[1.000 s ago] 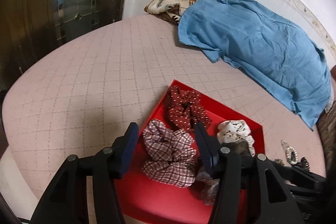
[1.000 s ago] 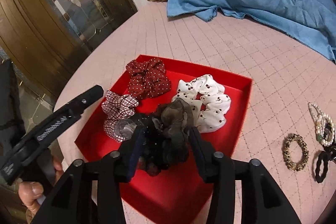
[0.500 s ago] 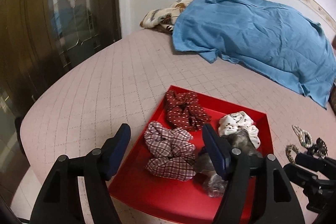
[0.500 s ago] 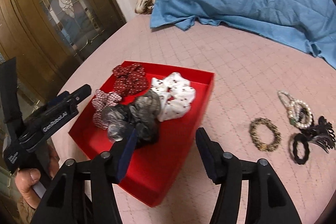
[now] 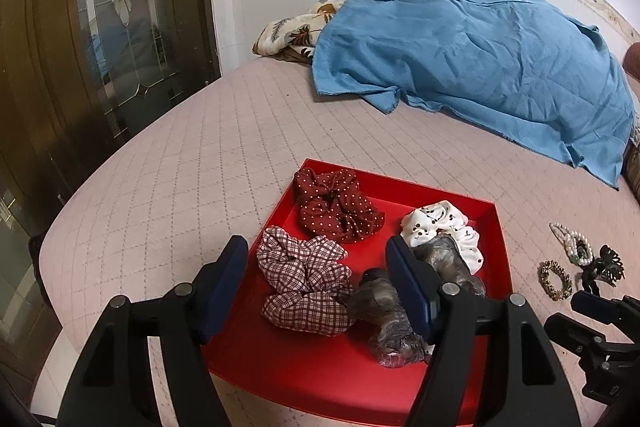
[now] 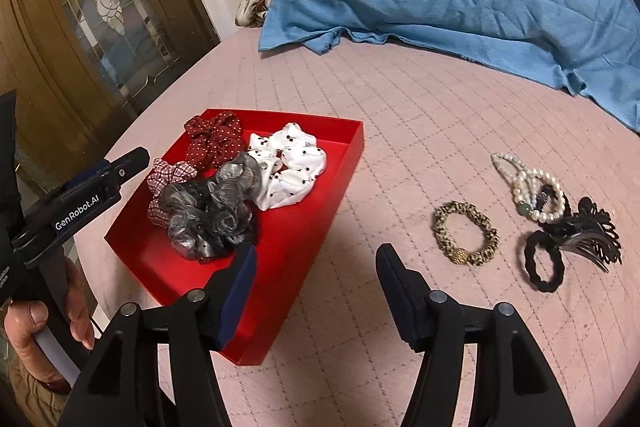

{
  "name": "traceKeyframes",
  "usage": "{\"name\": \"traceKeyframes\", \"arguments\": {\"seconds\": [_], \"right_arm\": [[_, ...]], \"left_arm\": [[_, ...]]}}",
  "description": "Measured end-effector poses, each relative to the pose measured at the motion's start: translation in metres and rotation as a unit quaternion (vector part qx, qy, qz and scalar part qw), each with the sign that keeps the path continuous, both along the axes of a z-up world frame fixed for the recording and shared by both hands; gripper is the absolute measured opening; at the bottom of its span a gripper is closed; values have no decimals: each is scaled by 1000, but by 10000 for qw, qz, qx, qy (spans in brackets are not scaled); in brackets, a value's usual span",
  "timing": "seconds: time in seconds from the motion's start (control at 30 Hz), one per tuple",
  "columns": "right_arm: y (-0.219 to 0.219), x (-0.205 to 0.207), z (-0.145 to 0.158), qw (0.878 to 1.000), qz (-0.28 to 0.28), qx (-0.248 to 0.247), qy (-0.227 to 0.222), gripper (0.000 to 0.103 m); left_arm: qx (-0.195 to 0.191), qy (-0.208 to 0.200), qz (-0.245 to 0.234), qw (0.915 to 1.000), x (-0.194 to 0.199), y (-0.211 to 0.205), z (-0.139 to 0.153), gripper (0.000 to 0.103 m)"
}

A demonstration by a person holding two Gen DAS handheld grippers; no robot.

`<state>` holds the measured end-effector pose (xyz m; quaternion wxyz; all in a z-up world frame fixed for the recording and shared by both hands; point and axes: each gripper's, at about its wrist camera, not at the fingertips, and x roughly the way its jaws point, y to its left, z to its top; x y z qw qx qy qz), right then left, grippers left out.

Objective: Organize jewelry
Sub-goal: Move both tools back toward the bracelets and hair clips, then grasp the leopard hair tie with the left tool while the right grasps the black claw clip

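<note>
Four scrunchies now lie in the red tray (image 6: 340, 163). The right gripper (image 6: 314, 273) has released the grey organza scrunchie (image 6: 212, 215) and withdrawn toward 3 o'clock; its jaws stand apart and empty above the bed (image 6: 400, 99). Judgement: that placement is complete. Tray contents, left to right: plaid scrunchie (image 5: 306, 281) at 9 o'clock, red polka-dot scrunchie (image 5: 336, 205) at 11 o'clock, grey organza scrunchie at centre, white cherry-print scrunchie (image 6: 290, 169) at 1 o'clock. The left gripper (image 5: 318, 285) hovers over the tray, jaws apart, holding nothing. Outside the tray at 3 o'clock: leopard-print bracelet (image 6: 466, 233), pearl bracelets (image 6: 528, 189), black hair tie (image 6: 542, 261), black hair claw (image 6: 596, 233). Judgement: these remain to be sorted.
</note>
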<state>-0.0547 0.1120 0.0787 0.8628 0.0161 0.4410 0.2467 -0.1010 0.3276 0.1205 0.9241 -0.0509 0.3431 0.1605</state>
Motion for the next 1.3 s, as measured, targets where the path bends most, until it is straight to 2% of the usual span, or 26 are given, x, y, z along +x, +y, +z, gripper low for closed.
{"name": "traceKeyframes", "arguments": {"seconds": [0.37, 0.53, 0.73, 0.93, 1.1, 1.2, 1.3], "right_arm": [[-47, -4, 4, 9994, -323, 38, -121, 67], [-111, -8, 5, 9964, -831, 21, -151, 68], [-206, -13, 7, 9869, -1581, -245, -201, 69], [-269, 0, 2, 9773, -2114, -108, -111, 70], [-282, 20, -9, 9779, -2081, 200, -15, 70], [-279, 32, -16, 9819, -1844, 421, 50, 70], [-270, 46, -24, 9880, -1496, 378, 66, 70]], "left_arm": [[170, 93, -130, 9997, 6, -21, 0, 70], [253, -13, -234, 9994, 4, -35, 2, 70], [351, -180, -622, 9973, -3, -66, 11, 70], [-58, -116, -1299, 9914, -1, -111, 24, 70], [-149, 277, -1693, 9851, 19, -154, 11, 70], [-230, 475, -1871, 9809, 35, -176, 0, 70], [-308, 727, -1990, 9768, 58, -195, -16, 70]]}}
